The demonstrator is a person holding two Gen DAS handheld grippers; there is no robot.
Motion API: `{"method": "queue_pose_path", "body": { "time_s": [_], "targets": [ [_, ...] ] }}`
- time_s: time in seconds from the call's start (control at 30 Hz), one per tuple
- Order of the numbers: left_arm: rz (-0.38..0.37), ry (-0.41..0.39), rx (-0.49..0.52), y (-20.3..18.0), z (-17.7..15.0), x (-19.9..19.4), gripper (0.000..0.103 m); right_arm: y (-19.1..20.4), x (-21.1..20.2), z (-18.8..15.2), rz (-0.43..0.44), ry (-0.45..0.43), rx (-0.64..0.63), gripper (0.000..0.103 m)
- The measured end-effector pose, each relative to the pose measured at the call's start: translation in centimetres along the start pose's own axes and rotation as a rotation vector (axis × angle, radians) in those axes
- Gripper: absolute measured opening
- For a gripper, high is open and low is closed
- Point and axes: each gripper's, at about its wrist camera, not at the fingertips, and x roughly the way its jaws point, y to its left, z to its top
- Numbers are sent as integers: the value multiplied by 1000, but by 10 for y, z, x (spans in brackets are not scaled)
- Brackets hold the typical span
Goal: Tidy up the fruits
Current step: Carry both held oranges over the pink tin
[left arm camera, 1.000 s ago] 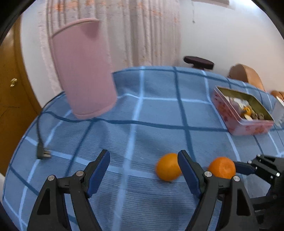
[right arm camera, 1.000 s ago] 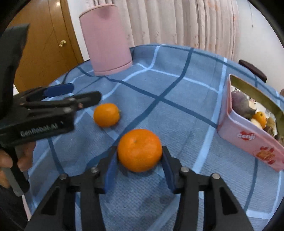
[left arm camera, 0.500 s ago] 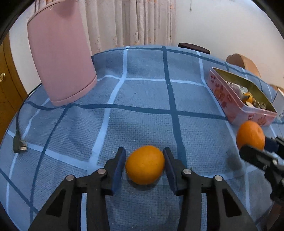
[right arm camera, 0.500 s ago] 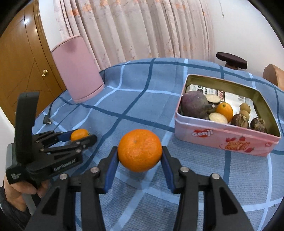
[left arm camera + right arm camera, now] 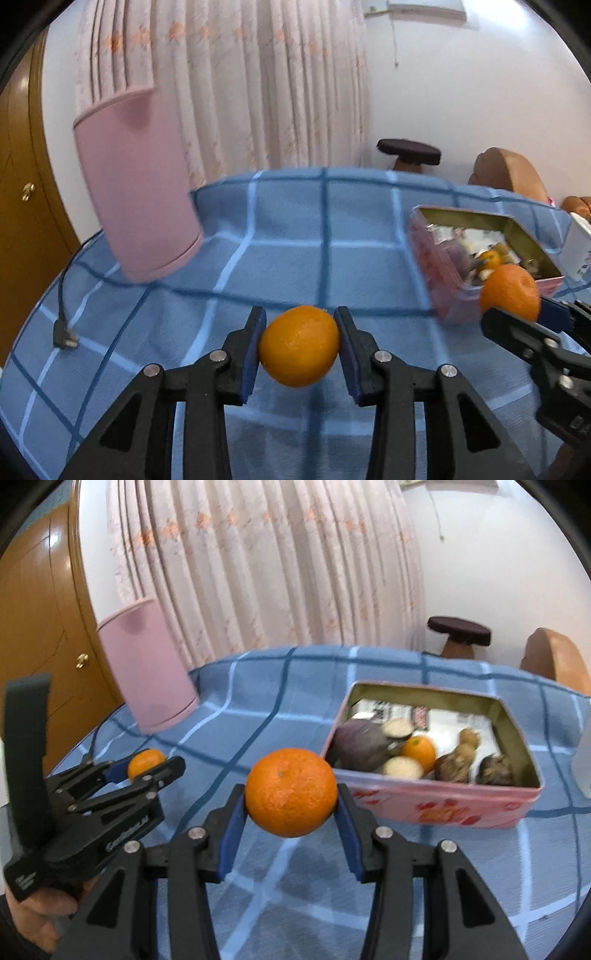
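While both oranges are off the cloth, neither's in the tin (image 5: 436, 806) yet.
Left gripper (image 5: 299, 345) is closing on the small orange (image 5: 299, 345); right gripper (image 5: 291, 799) clamps the big orange (image 5: 291, 799).

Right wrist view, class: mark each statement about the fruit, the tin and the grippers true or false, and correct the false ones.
1. Each gripper holds an orange. True: right gripper on the larger orange, left gripper on the smaller orange.
2. The pink tin is empty. False: it holds produce, including a small orange.
3. The tin has its lid on. False: it is open.
4. The tablecloth is blue checked. True.
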Motion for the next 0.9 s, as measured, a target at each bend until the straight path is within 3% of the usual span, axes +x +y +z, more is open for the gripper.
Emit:
{"method": "queue_pose_path", "body": {
  "time_s": [0.43, 0.9],
  "targets": [
    [-118, -69, 71, -89, 30, -3, 40, -76, -26, 17, -187, -112, 104, 50],
    [-184, -47, 68, -149, 59, 33, 40, -143, -27, 33, -353, -151, 212, 50]
  ]
}}
